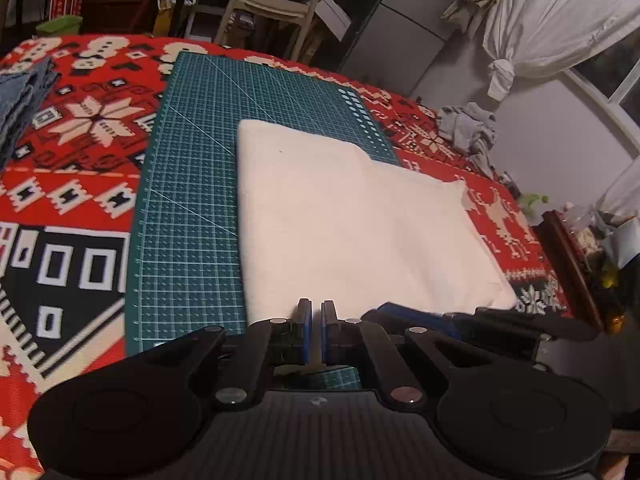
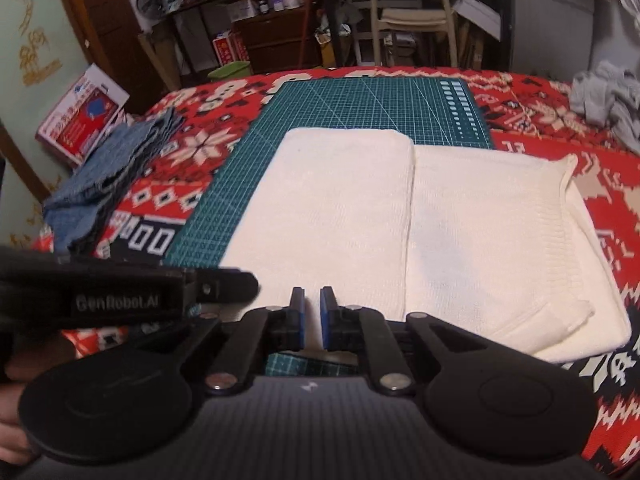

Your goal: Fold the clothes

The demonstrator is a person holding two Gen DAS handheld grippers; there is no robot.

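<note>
Each camera sits just behind its own gripper and looks forward and down over a bed. The left camera peeks past the left gripper (image 1: 317,316) from the near edge, very close to the white sweater (image 1: 352,216). The right camera peeks past the right gripper (image 2: 312,304), just beside the other one (each catches a bit of the other gripper at its side). Both see the same sweater, the green mat (image 1: 192,184), the red blanket (image 1: 76,168) and the pale chair (image 1: 276,0) far behind.
</note>
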